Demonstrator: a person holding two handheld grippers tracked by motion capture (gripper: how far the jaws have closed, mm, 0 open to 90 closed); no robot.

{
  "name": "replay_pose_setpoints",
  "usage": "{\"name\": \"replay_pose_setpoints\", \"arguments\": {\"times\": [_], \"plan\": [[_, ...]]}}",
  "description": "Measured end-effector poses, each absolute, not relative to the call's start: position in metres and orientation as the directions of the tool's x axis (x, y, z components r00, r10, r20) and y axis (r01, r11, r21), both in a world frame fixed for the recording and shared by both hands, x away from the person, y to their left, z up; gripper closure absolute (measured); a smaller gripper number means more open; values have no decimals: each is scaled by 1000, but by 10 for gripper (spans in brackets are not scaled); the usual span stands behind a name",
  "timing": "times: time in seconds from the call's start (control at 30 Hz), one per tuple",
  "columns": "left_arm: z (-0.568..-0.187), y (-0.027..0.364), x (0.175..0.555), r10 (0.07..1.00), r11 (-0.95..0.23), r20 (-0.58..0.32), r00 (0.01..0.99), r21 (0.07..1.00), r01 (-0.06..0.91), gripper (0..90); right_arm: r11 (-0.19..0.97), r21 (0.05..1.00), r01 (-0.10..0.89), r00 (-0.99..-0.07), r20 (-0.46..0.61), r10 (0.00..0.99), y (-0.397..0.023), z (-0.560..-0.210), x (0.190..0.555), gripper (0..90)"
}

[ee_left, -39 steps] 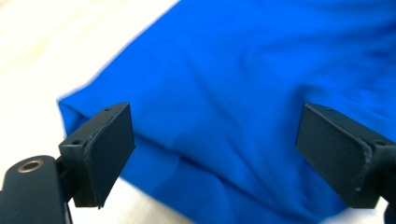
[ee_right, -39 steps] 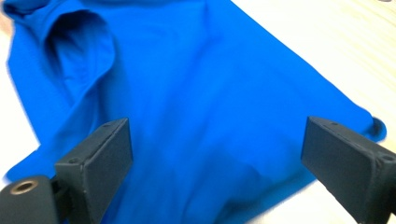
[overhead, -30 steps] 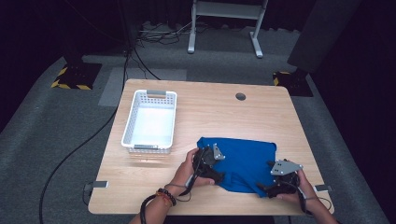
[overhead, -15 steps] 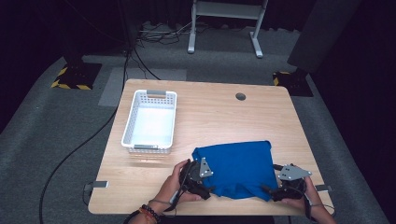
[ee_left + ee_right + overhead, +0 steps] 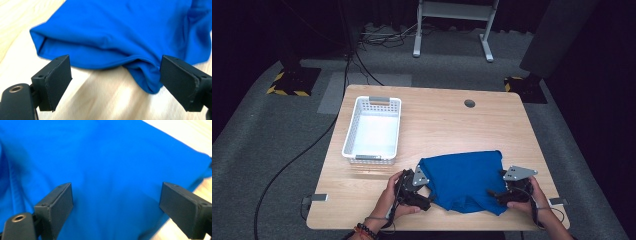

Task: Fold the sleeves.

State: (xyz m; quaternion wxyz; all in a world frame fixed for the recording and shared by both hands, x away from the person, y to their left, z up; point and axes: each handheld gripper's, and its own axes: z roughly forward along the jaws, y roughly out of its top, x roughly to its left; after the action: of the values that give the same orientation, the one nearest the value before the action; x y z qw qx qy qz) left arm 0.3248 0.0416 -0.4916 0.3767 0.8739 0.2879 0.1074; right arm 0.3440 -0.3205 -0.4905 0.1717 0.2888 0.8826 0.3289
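Note:
A blue cloth [image 5: 464,177] lies rumpled on the near right part of the wooden table [image 5: 437,120]. My left gripper [image 5: 427,196] sits at the cloth's left edge, open. In the left gripper view the left gripper [image 5: 115,75] has its jaws wide apart, with the cloth's folded hem [image 5: 105,57] just ahead and a drooping corner [image 5: 148,83] next to the right jaw. My right gripper [image 5: 493,194] is at the cloth's near right corner. Its jaws have just been closing slightly. In the right gripper view the right gripper [image 5: 116,197] stands open with blue cloth [image 5: 112,162] spread between the jaws, unpinched.
A white slotted basket [image 5: 373,130] stands empty at the table's left side. A round cable hole [image 5: 469,103] sits near the far edge. Metal clips [image 5: 315,198] are at the front corners. Cables cross the grey floor [image 5: 287,150] to the left.
My left hand has drawn back toward the near edge and slightly left. The cloth's near edge has shifted closer to the front of the table. The right hand stayed almost in place.

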Motion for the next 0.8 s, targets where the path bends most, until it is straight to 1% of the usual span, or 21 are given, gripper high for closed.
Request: {"name": "replay_pose_setpoints", "arguments": {"times": [0.13, 0.2, 0.23, 0.3, 0.37, 0.47, 0.5, 0.57, 0.6, 0.67, 0.7, 0.8], "plan": [[-488, 36, 342, 625, -513, -58, 779, 722, 465, 112, 648, 675, 353, -802, -138, 581, -306, -483, 347, 124], [-486, 35, 353, 648, -466, -109, 754, 726, 505, 111, 659, 684, 311, -826, -148, 543, -297, -477, 344, 122], [-485, 34, 357, 660, -456, -115, 743, 724, 517, 111, 664, 686, 299, -834, -150, 531, -292, -475, 342, 122], [-483, 33, 363, 664, -447, -111, 740, 734, 511, 109, 677, 683, 275, -855, -148, 497, -282, -473, 337, 121], [-479, 32, 367, 657, -417, -146, 740, 747, 518, 109, 700, 668, 255, -870, -157, 466, -273, -474, 333, 119], [-473, 29, 368, 652, -412, -132, 747, 765, 495, 106, 719, 650, 246, -887, -148, 438, -264, -480, 327, 116], [-474, 26, 368, 659, -433, -112, 744, 752, 497, 106, 728, 641, 243, -892, -147, 427, -262, -483, 325, 115], [-479, 20, 369, 669, -490, -43, 742, 725, 483, 104, 746, 621, 242, -901, -141, 410, -259, -489, 320, 111], [-482, 19, 370, 670, -499, -40, 741, 715, 489, 104, 749, 618, 240, -902, -144, 408, -259, -492, 318, 108], [-486, 18, 374, 679, -493, -47, 733, 710, 503, 104, 734, 628, 259, -905, -109, 412, -260, -493, 314, 109], [-488, 18, 377, 685, -486, -54, 727, 709, 511, 104, 731, 631, 260, -903, -110, 416, -261, -493, 313, 108], [-492, 21, 383, 699, -473, -67, 712, 704, 530, 103, 718, 634, 288, -892, -96, 442, -262, -494, 311, 106]]}}
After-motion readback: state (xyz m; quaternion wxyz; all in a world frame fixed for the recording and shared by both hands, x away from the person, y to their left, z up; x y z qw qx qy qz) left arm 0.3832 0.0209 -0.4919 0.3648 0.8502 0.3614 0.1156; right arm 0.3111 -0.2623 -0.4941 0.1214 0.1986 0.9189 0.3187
